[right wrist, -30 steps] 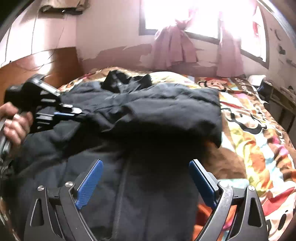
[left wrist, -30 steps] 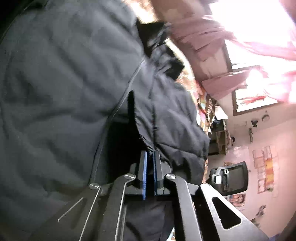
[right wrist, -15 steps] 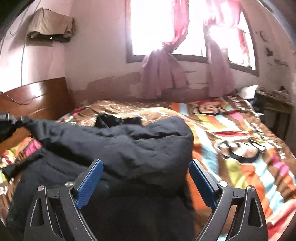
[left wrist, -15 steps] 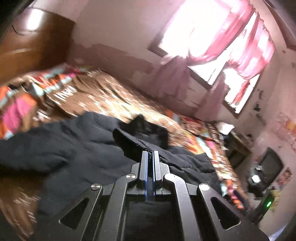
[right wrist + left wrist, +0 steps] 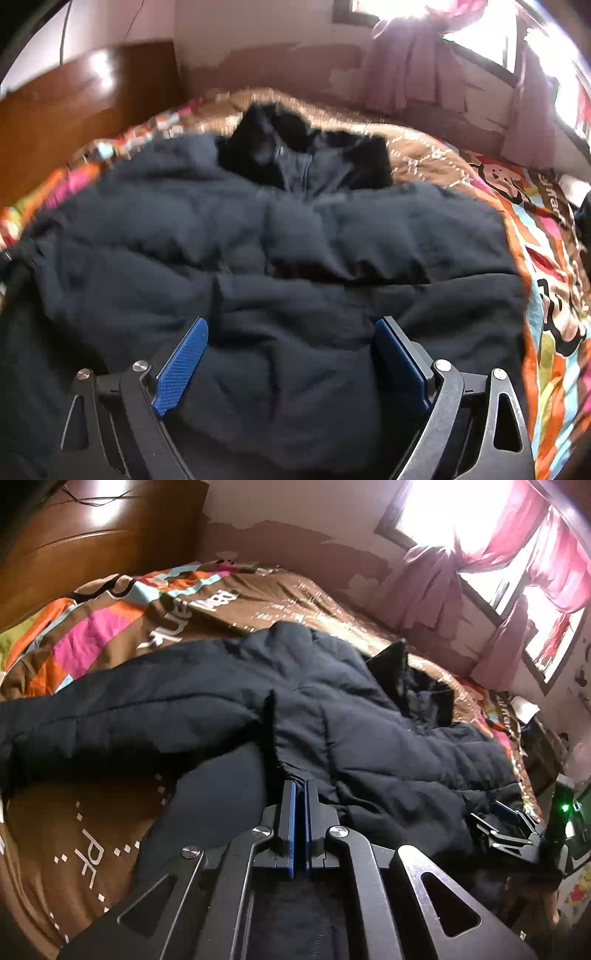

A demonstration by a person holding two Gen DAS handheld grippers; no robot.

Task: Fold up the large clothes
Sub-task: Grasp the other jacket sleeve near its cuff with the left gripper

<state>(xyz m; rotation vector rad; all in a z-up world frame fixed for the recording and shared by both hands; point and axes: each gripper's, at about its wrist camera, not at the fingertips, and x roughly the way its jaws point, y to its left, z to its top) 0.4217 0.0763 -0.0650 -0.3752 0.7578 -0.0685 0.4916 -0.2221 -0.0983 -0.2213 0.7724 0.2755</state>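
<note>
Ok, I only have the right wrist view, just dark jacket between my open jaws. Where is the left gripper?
Observer: The left gripper is shut, pinching a raised fold of the jacket.
Operator: And the sleeve on that side?
Observer: The sleeve lies stretched out over the bedspread, not folded in.
Operator: How does my gripper sit from there?
Observer: The right gripper is at the jacket's right-hand edge, with nothing clamped.
</note>
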